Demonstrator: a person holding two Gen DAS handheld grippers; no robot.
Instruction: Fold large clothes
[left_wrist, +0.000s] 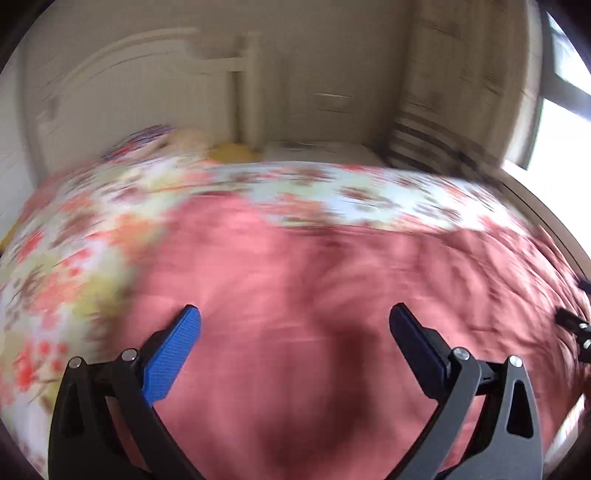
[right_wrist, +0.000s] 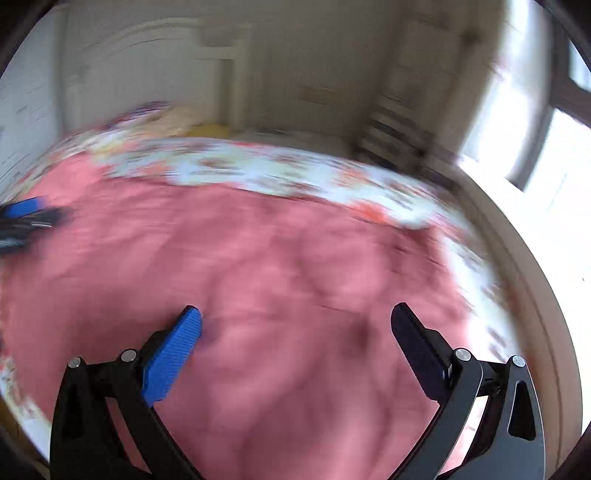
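A large pink-red garment (left_wrist: 295, 280) lies spread and wrinkled over a bed; it also fills the right wrist view (right_wrist: 280, 273). My left gripper (left_wrist: 295, 317) hovers over its near part, jaws wide apart and empty. My right gripper (right_wrist: 295, 317) hovers over the garment too, open and empty. The left gripper's blue pad shows at the left edge of the right wrist view (right_wrist: 22, 208). The right gripper's black parts show at the right edge of the left wrist view (left_wrist: 576, 325). Both views are motion-blurred.
A floral bedspread (left_wrist: 74, 251) lies under the garment and shows around it (right_wrist: 280, 170). A cream headboard (left_wrist: 122, 96) stands behind, with pillows (left_wrist: 155, 142) and a nightstand (left_wrist: 317, 149). A striped curtain (left_wrist: 424, 144) and a bright window (right_wrist: 539, 147) are at right.
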